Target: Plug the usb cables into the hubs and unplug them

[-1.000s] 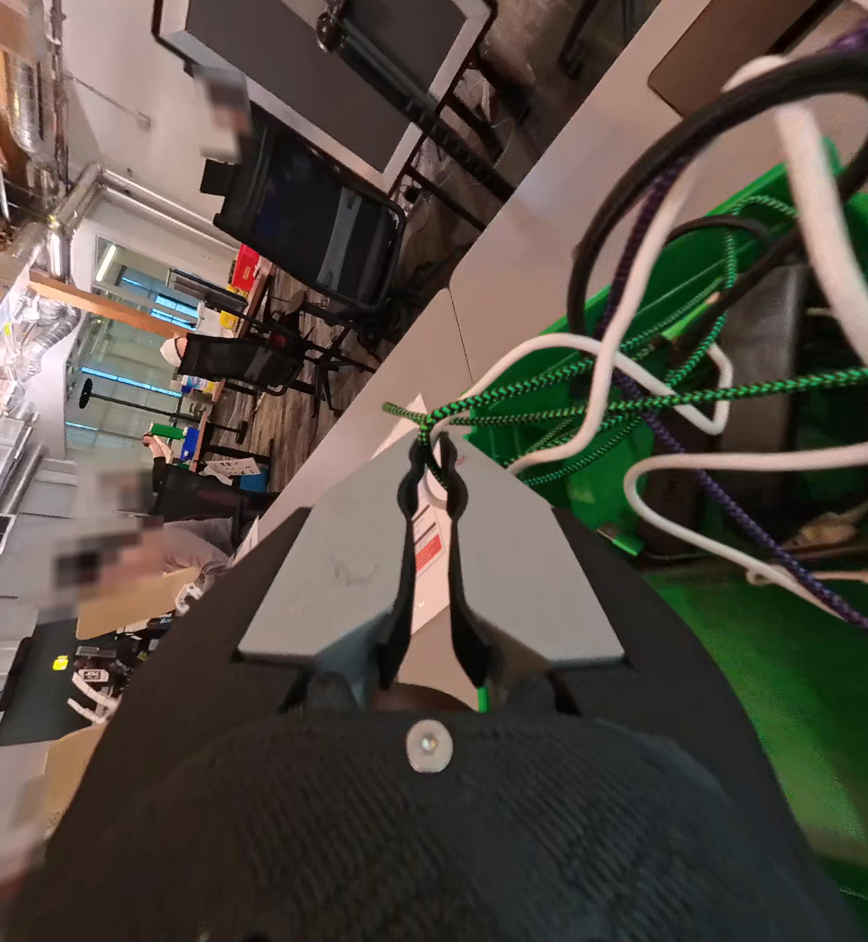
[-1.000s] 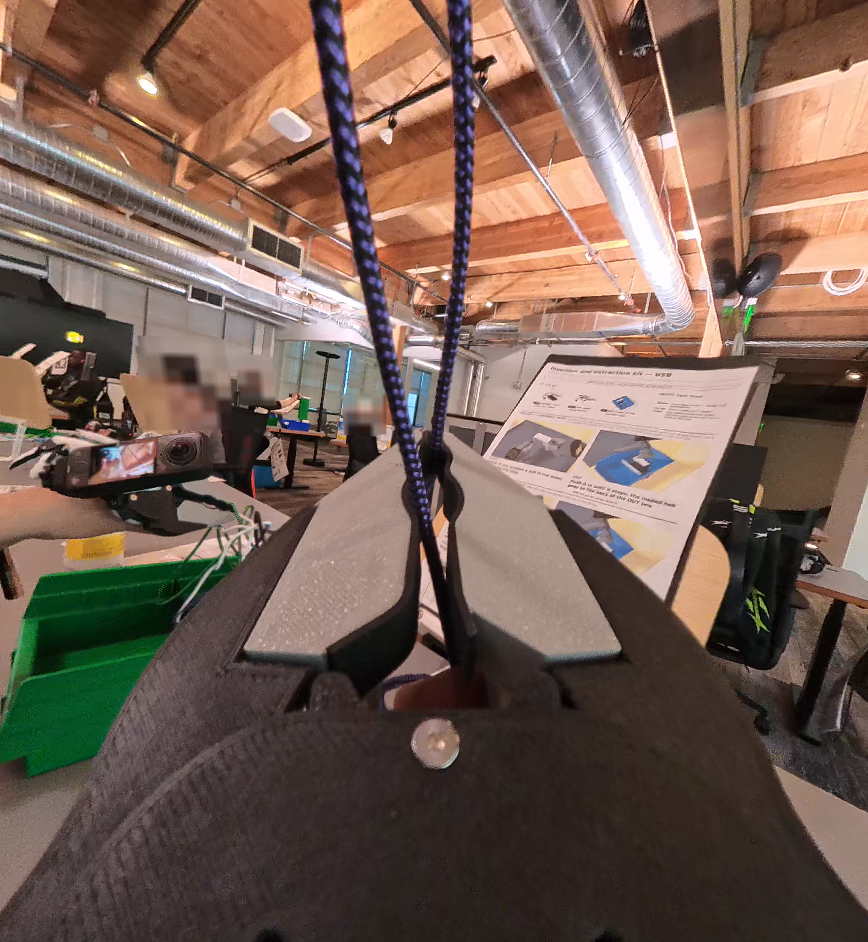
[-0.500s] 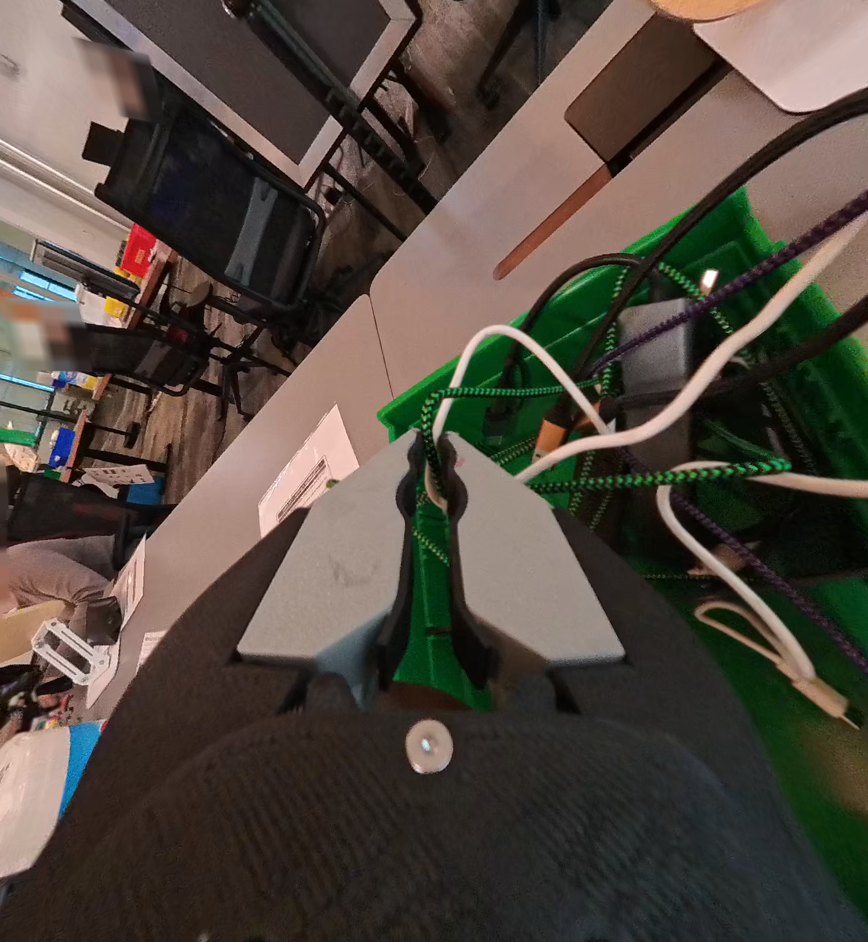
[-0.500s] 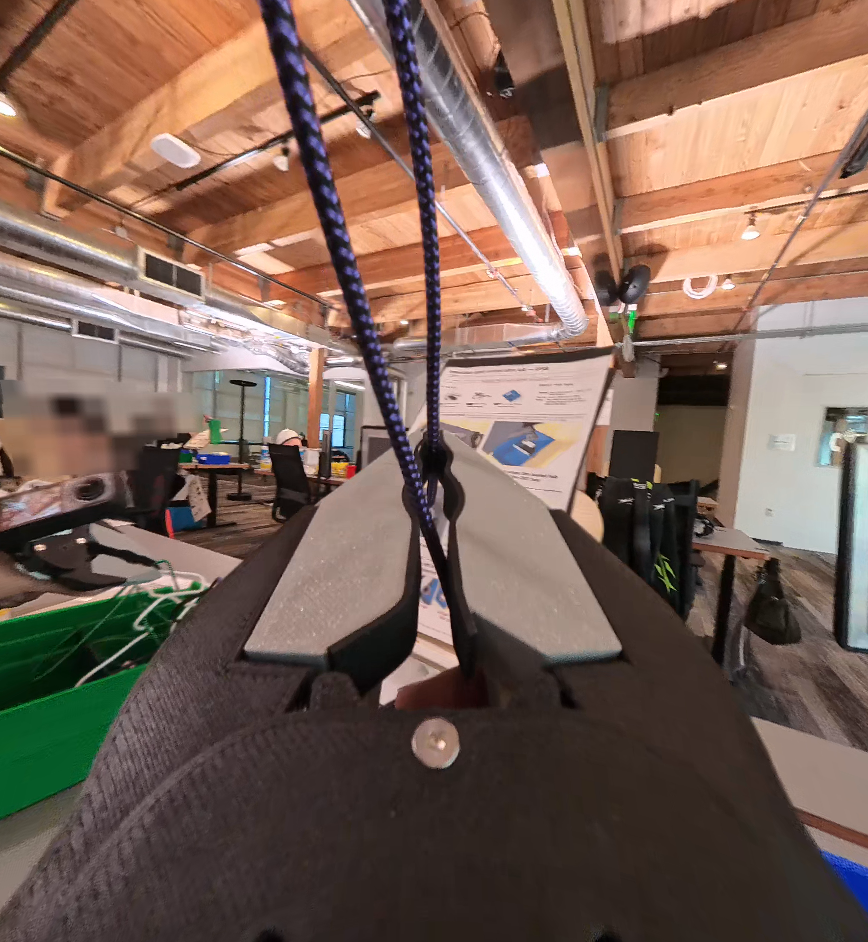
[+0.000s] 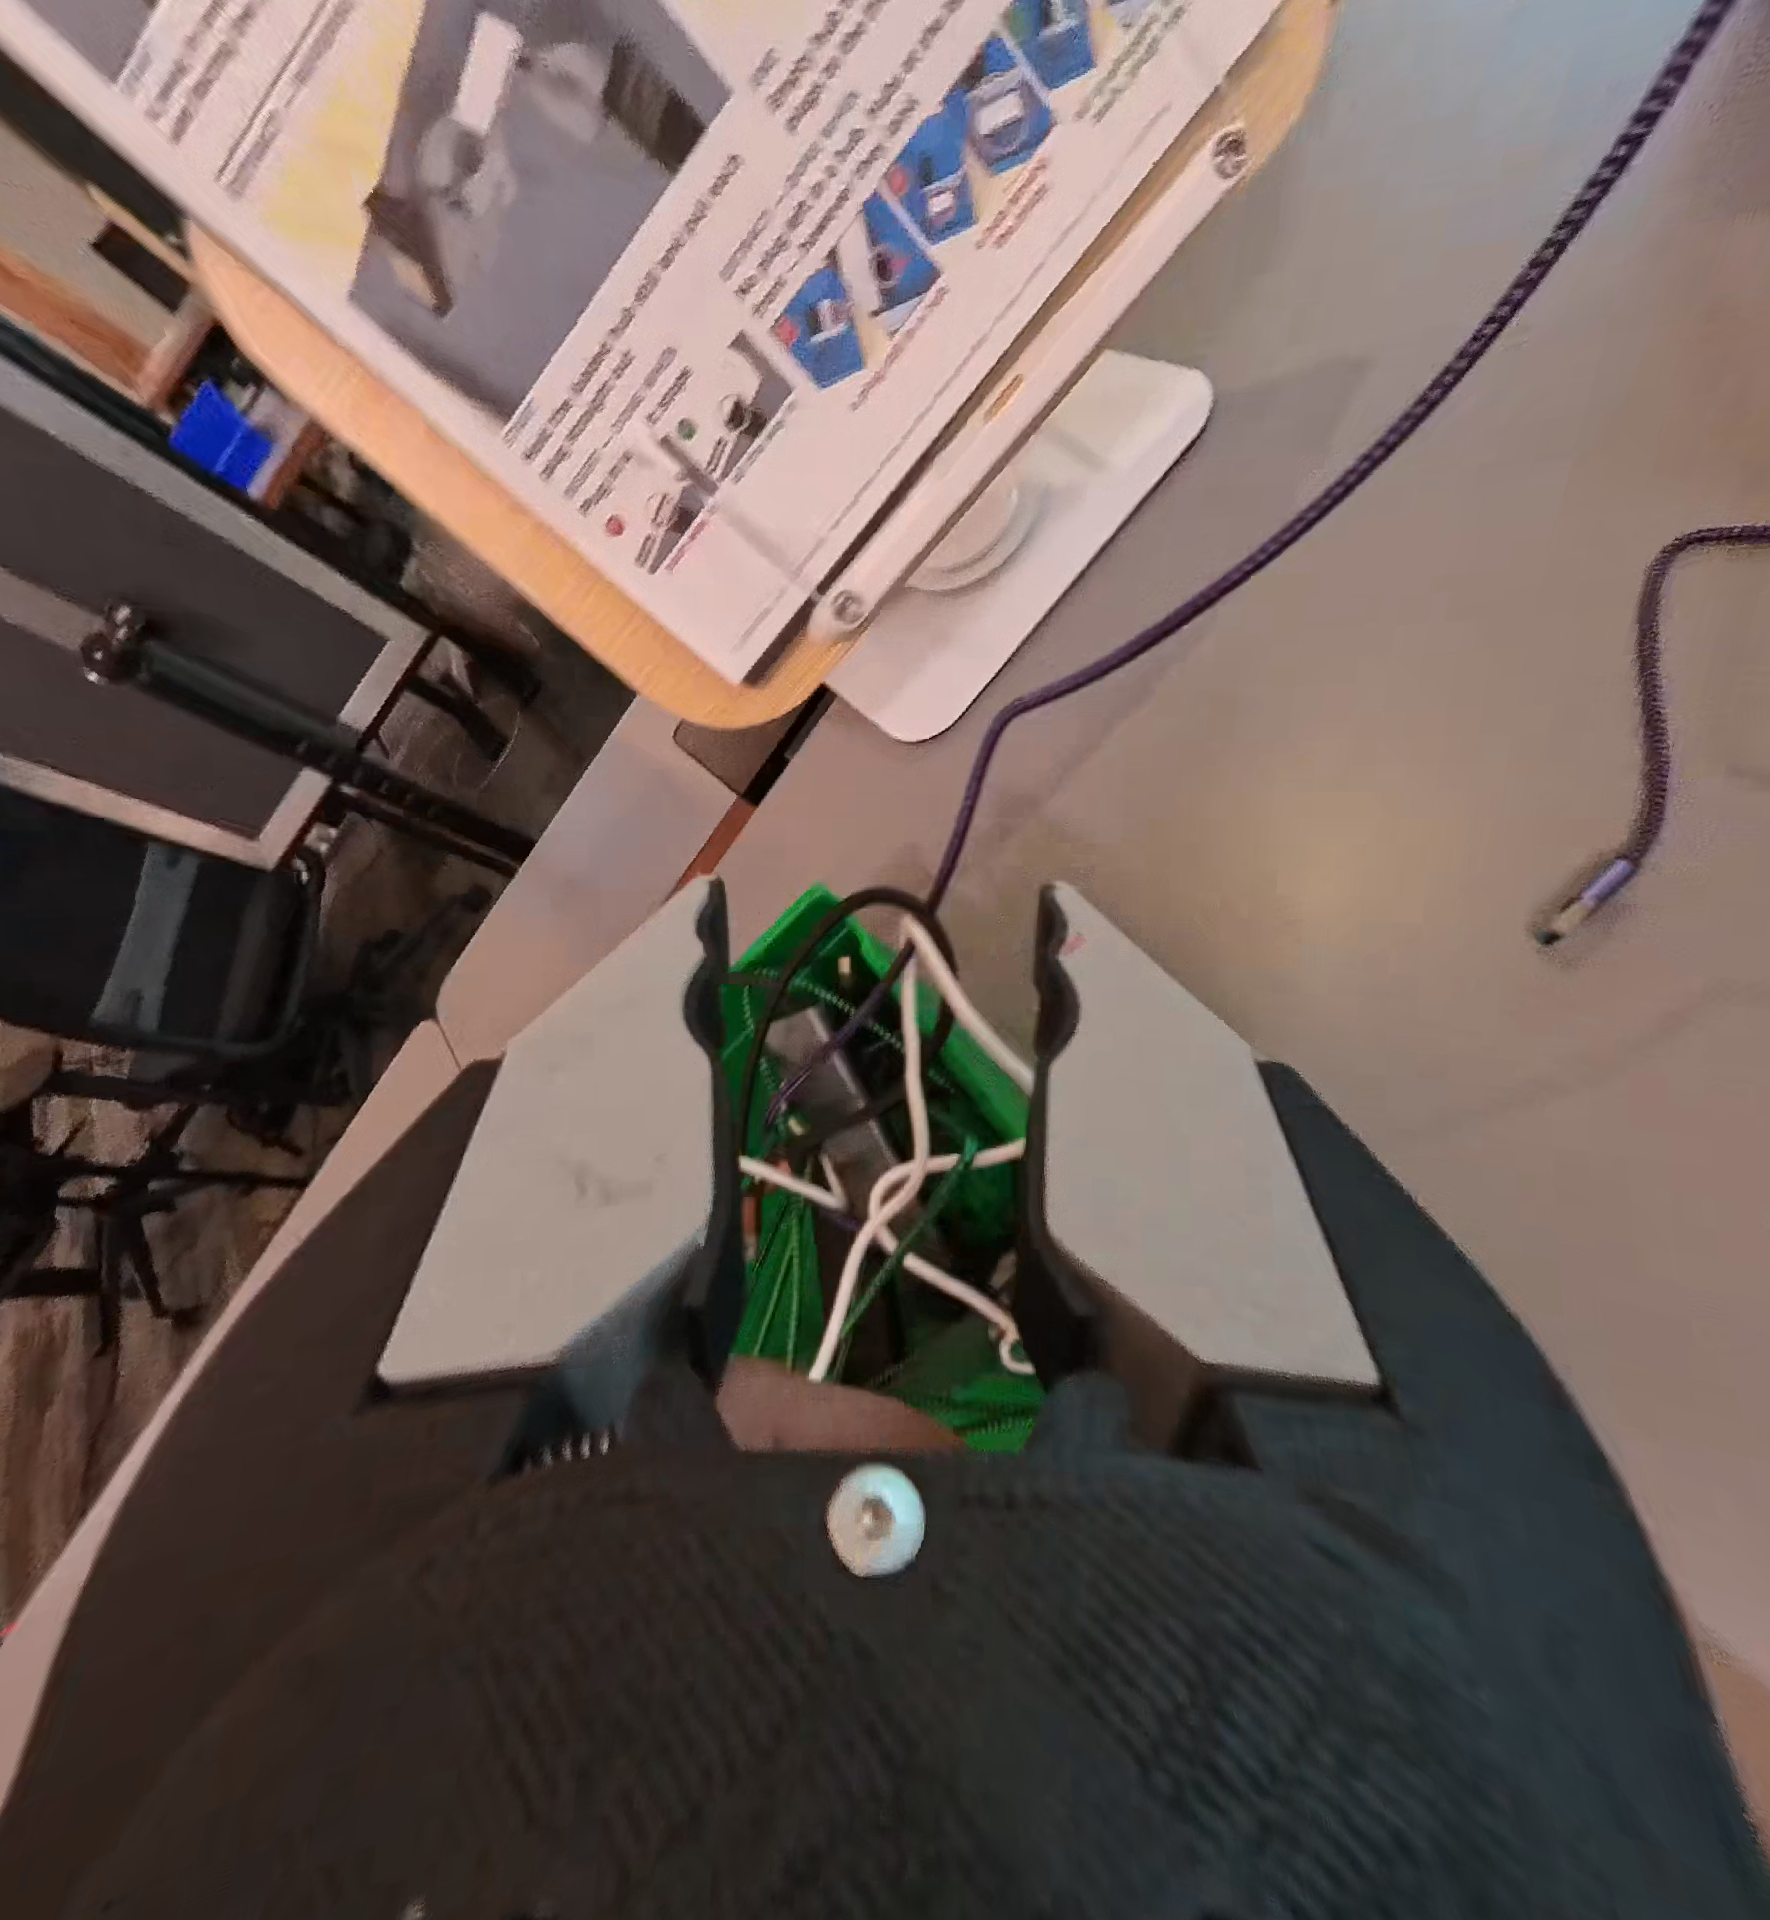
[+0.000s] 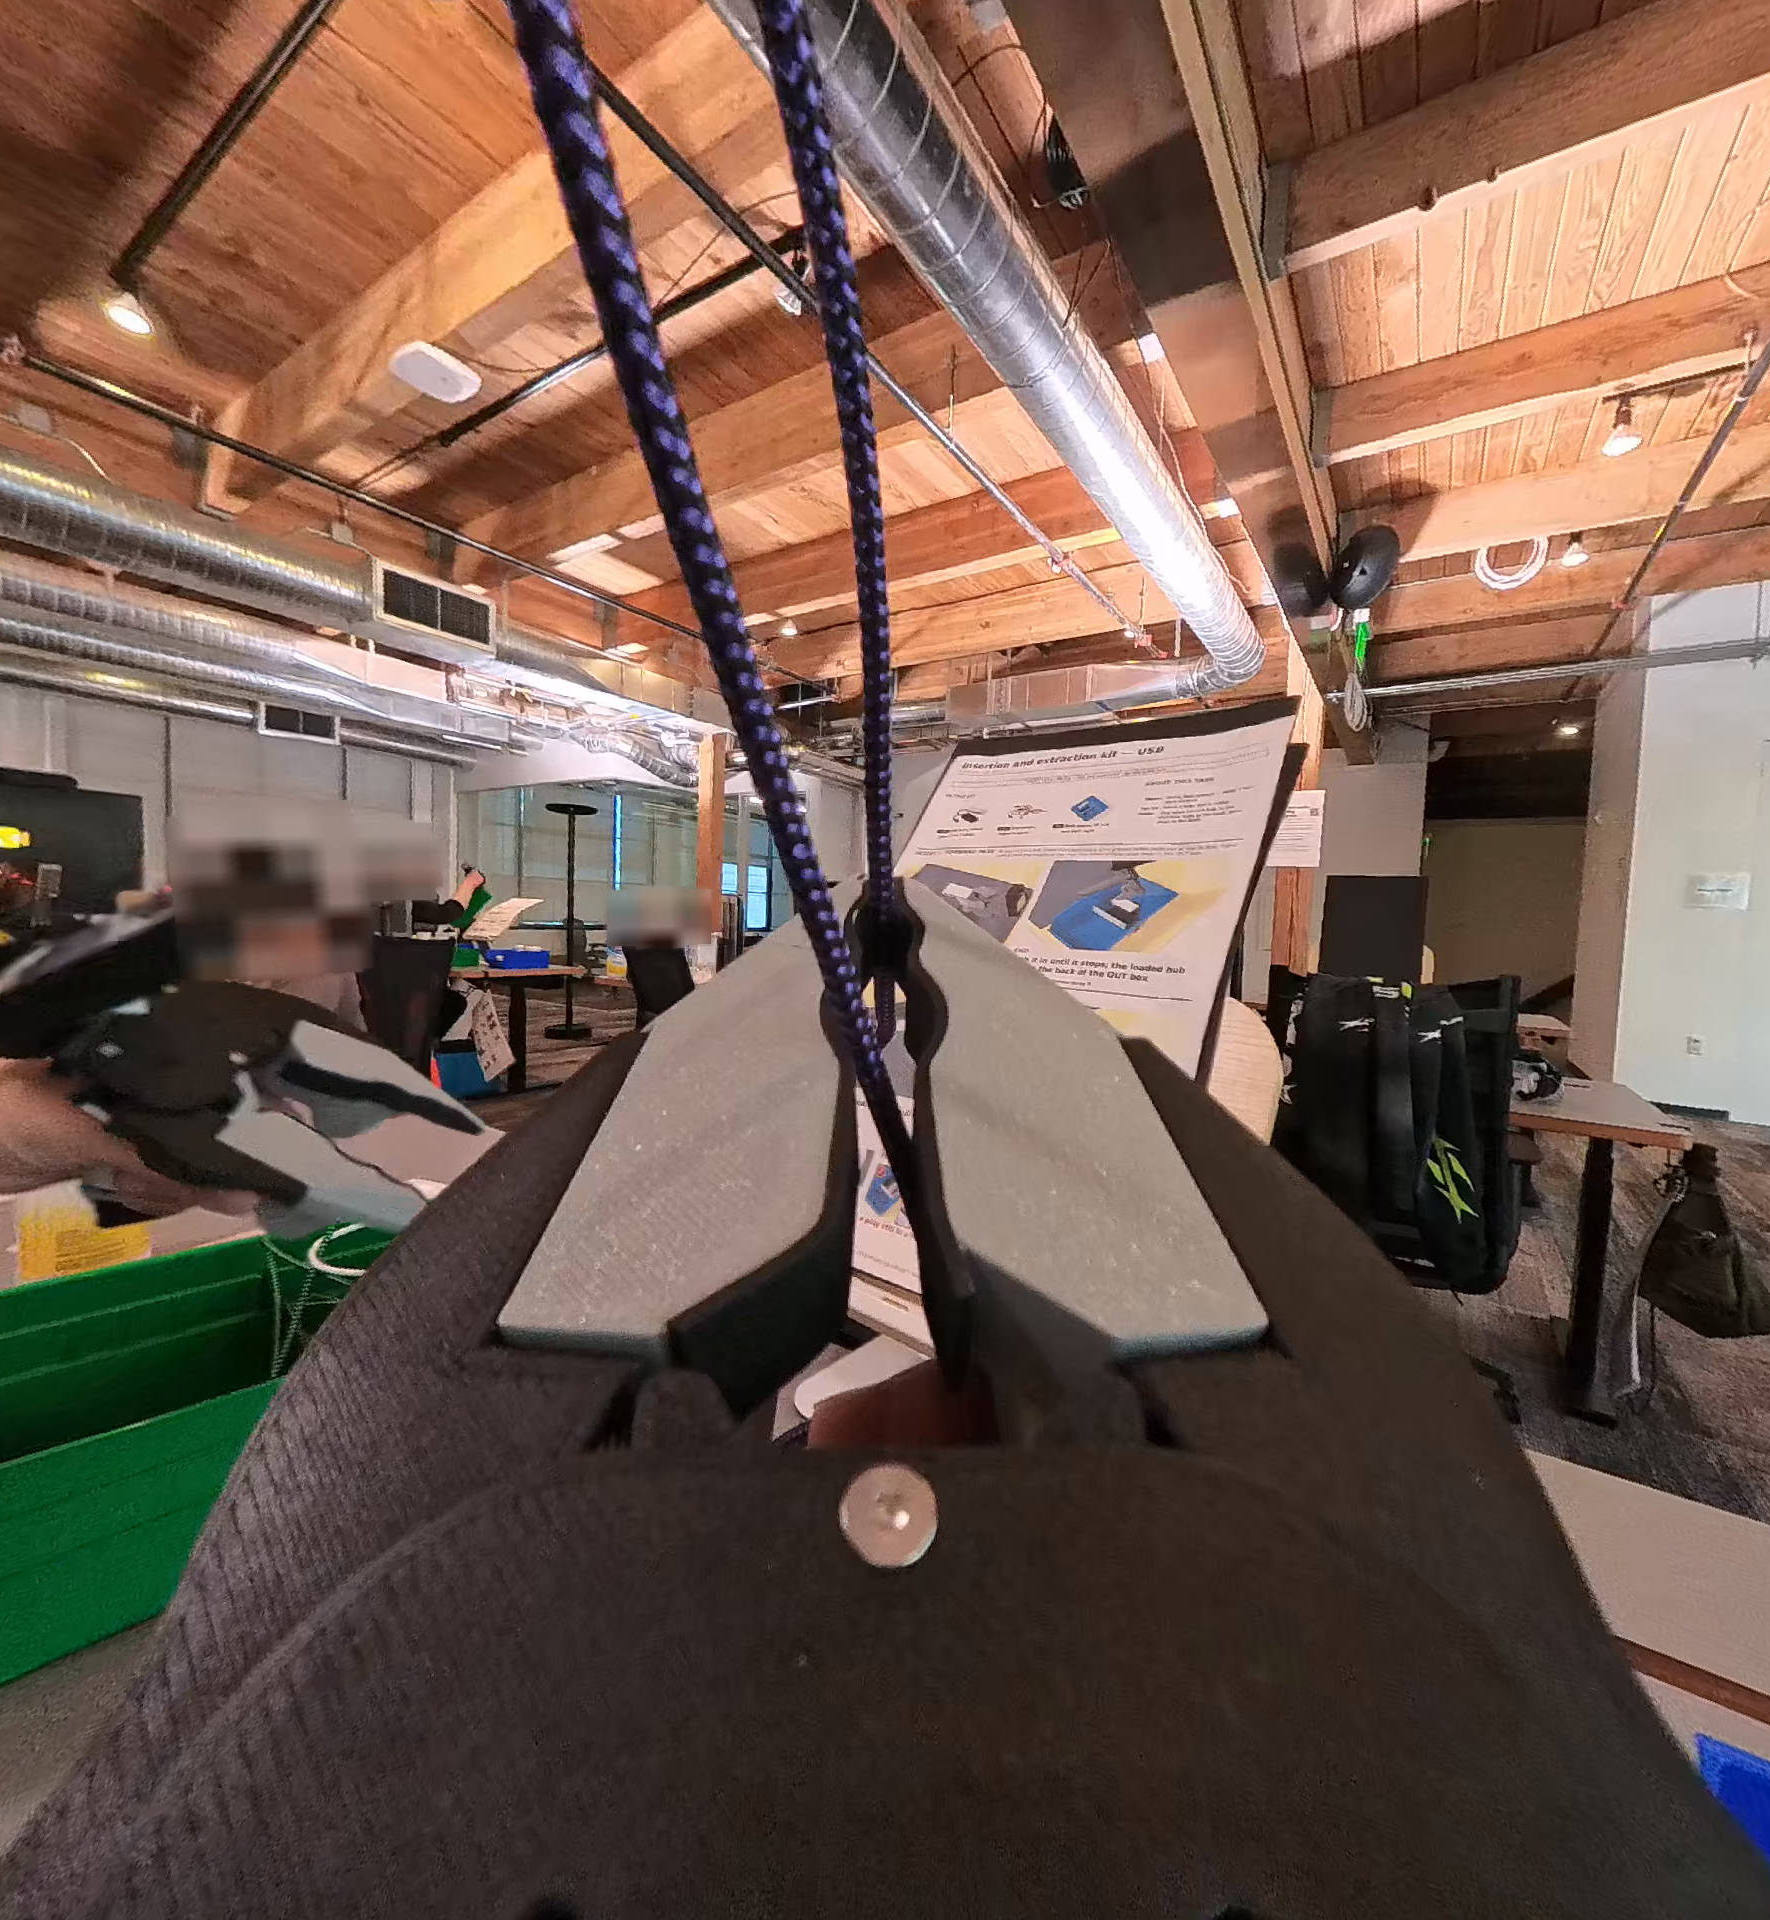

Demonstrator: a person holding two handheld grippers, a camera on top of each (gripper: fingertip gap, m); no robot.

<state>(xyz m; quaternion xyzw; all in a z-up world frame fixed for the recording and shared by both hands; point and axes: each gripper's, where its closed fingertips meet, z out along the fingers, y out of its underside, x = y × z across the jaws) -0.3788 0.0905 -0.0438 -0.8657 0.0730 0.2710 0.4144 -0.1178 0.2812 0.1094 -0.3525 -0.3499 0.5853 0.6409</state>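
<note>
Gripping purple braided cable (image 6: 704,540) mid-length, right gripper (image 6: 886,997) is clamped tight; cable's light, limp, grab near connector (image 5: 1587,902). Left gripper (image 5: 876,966) fingers wide, empty, over green bin (image 5: 974,1070).

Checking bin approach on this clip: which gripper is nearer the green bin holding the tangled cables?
Left. The left gripper hangs open directly above the green bin, cables visible between its fingers. The right gripper is off to the bin's side, raised, shut on the purple braided cable.
</note>
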